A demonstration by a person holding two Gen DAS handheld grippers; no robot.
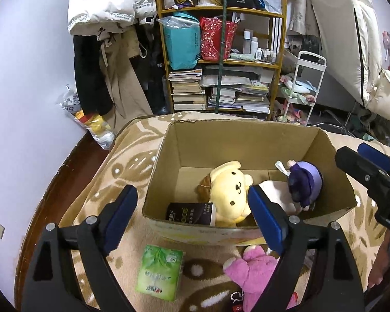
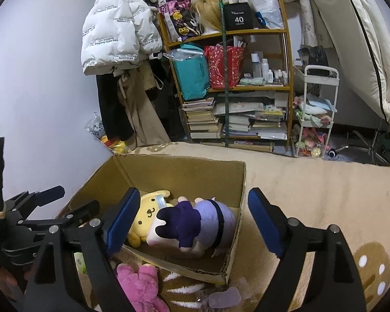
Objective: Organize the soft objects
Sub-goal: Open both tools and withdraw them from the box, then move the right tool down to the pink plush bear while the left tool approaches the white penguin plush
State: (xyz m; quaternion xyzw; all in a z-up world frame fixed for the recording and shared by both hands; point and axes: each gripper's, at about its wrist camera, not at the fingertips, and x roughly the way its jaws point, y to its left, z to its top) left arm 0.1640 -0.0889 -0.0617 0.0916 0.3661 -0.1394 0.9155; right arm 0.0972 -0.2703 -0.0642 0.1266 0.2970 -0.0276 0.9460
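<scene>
Left gripper [image 1: 192, 213] released | right gripper [image 2: 193, 218] released, above cardboard box [image 2: 236, 223] | pink plush [image 1: 254, 273] outside on blanket | risk: pinching blanket pile with it

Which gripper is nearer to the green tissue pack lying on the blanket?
Left. The green tissue pack lies just below the open left gripper. The right gripper, also open, hangs farther right, over the cardboard box.
</scene>
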